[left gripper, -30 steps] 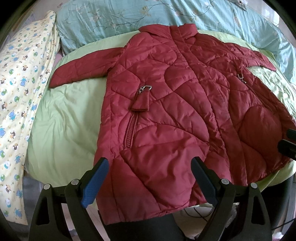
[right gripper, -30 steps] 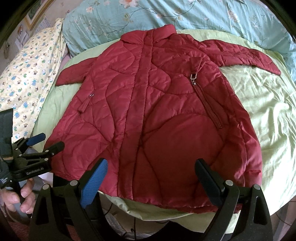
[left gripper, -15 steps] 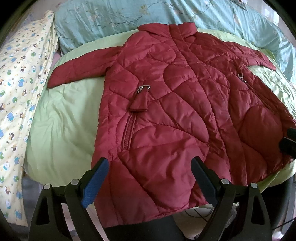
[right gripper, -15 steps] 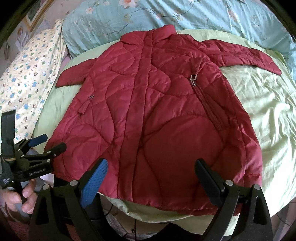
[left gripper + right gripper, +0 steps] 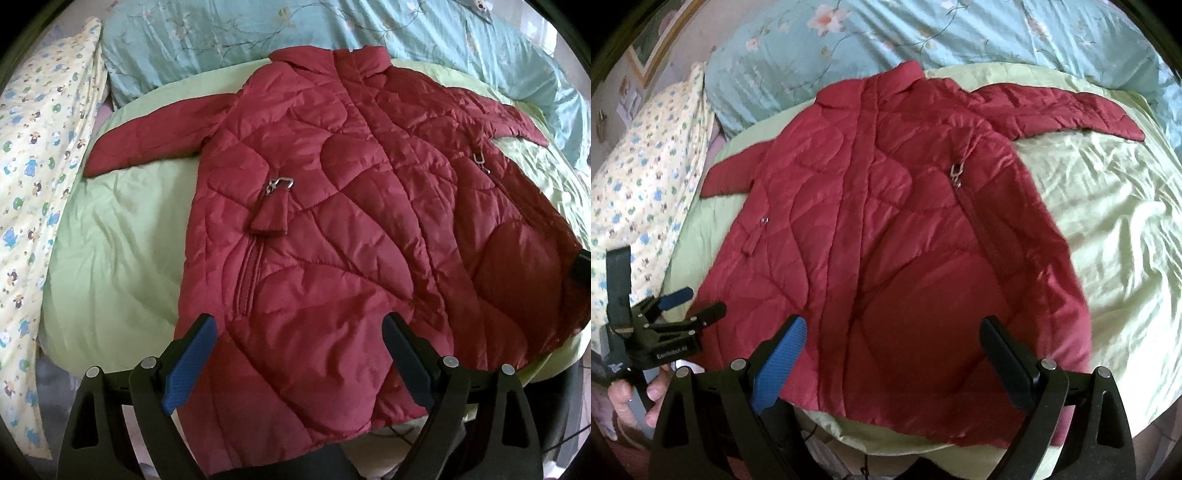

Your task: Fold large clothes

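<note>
A dark red quilted coat (image 5: 332, 229) (image 5: 886, 236) lies spread flat, front up, on a light green quilt (image 5: 110, 251) (image 5: 1108, 221), collar toward the far pillows and both sleeves stretched out sideways. Its hem hangs over the near edge of the bed. My left gripper (image 5: 295, 354) hovers open just above the hem's left part, nothing between its fingers. My right gripper (image 5: 892, 358) is open over the hem's right half, also empty. In the right wrist view the left gripper (image 5: 690, 304) shows at the lower left, held by a hand (image 5: 635, 398).
A turquoise floral pillow (image 5: 258, 33) (image 5: 923, 33) lies across the far side of the bed. A yellow printed blanket (image 5: 33, 184) (image 5: 646, 166) runs along the left. A framed picture (image 5: 653, 48) hangs on the wall at the upper left. Floor shows below the bed's near edge.
Both grippers have drifted slightly; the right wrist view has tilted and swung a little, so the coat sits further left in it. The coat itself has not moved.
</note>
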### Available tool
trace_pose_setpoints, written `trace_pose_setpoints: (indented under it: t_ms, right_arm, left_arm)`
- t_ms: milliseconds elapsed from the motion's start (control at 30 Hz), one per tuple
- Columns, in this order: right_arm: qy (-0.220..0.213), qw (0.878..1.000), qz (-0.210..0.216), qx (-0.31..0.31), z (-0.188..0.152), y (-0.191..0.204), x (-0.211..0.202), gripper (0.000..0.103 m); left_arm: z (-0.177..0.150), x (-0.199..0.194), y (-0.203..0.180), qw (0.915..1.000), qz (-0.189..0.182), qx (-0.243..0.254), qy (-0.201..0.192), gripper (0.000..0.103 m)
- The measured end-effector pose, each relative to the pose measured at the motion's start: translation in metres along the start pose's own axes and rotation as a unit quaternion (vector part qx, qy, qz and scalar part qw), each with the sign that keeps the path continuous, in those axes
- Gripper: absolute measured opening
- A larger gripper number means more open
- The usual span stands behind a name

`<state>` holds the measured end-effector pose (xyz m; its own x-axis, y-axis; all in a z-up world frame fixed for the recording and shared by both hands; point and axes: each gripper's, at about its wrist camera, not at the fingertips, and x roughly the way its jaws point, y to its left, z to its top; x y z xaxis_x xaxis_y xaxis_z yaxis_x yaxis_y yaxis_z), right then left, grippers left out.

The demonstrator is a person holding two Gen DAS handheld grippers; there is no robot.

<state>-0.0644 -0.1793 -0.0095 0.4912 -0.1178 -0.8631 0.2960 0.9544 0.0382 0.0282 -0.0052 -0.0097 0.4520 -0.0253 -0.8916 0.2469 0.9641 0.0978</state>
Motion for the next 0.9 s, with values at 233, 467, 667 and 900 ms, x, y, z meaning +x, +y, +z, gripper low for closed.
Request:
trace_pose_setpoints:
  t_ms: [233,467,667,900]
  right_arm:
    - [-0.021,0.999,0.005,0.028,0.02,-0.03,-0.006,0.096]
    - [-0.035,0.997,0.001,0.063,0.044,-0.071,-0.008,0.096]
    - [-0.044,0.994,-0.009,0.098,0.067,-0.114,-0.003,0.096]
    - [-0.078,0.983,-0.008,0.164,0.108,-0.196,0.017,0.094]
  left_arm:
    - [0.015,0.008,0.004,1.0,-0.004,-0.006,-0.006,0.093]
    - [0.034,0.022,0.007,0.9999,0.004,-0.007,-0.006,0.093]
    - [0.052,0.038,0.01,0.9998,-0.004,-0.016,-0.006,0.093]
    - [0.08,0.057,0.013,0.9995,-0.01,-0.028,-0.013,0.093]
